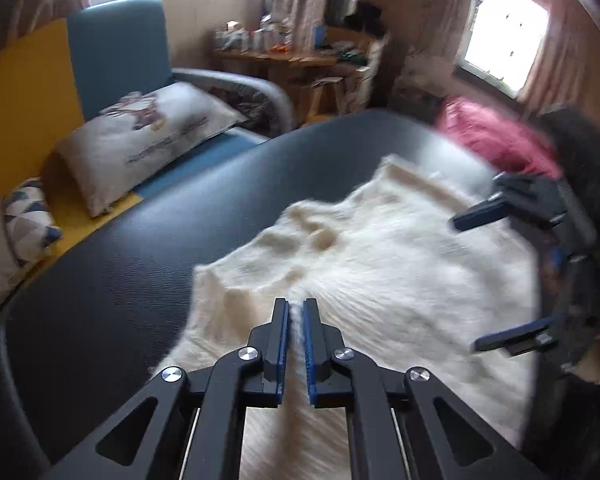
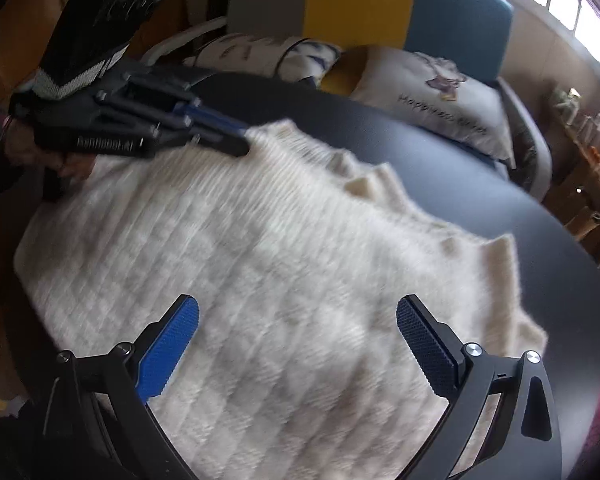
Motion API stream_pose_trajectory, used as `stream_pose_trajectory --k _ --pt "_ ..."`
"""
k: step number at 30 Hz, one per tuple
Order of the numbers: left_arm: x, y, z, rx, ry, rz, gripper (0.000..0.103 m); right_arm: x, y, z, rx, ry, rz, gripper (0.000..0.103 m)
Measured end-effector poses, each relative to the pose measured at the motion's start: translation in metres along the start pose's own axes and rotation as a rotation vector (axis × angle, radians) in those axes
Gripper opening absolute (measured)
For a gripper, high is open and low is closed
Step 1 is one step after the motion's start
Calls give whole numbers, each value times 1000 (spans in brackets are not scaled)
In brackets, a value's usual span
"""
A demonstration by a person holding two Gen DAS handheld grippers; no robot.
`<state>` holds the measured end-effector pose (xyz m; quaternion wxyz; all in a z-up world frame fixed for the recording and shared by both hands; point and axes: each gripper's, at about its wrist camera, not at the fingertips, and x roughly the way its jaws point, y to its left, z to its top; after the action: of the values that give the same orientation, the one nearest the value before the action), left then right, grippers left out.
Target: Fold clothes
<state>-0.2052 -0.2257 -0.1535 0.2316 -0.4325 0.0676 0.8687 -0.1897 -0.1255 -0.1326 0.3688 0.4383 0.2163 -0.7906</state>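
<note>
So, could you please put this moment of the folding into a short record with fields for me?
garment: cream knit sweater, spread flat
surface: dark table
left tool: fingers nearly together, pinching a ridge of the sweater's knit
right tool: fingers wide apart, above the sweater, nothing between them
behind the table: printed cushion on a blue and yellow sofa
other cloth: a red garment at the table's far edge
image quality: both views blurred
</note>
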Motion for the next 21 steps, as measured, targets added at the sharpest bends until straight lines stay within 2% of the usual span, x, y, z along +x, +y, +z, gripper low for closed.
stream_pose_trajectory --k 2,3,5,7,8,9,12,15,16,18,21 --pt "17 5 -4 -32 47 51 6 19 -7 3 21 54 -6 98" --pt "18 5 -5 -34 45 56 6 28 -8 0 25 71 -9 98" --pt "18 6 -6 -39 43 62 6 29 -11 -9 61 26 2 99" --pt "12 9 -6 -51 39 42 7 26 -13 -10 74 18 13 99" --pt "5 13 -6 -68 31 42 16 24 -14 -10 80 16 19 99" --pt "-5 17 -8 -85 18 38 20 23 -15 -10 85 13 25 99" --pt "-37 30 -19 -119 -16 -3 25 18 -17 -6 99 9 50 99" --pt "-59 37 -37 -110 7 -27 34 7 -11 7 60 3 122 100" --pt "-62 39 -44 -108 26 -29 42 5 -7 10 36 6 133 100" --pt "-61 41 -52 -119 56 -30 43 9 5 17 -17 29 131 100" --pt "-55 35 -60 -121 84 -53 45 33 10 25 -25 87 118 101"
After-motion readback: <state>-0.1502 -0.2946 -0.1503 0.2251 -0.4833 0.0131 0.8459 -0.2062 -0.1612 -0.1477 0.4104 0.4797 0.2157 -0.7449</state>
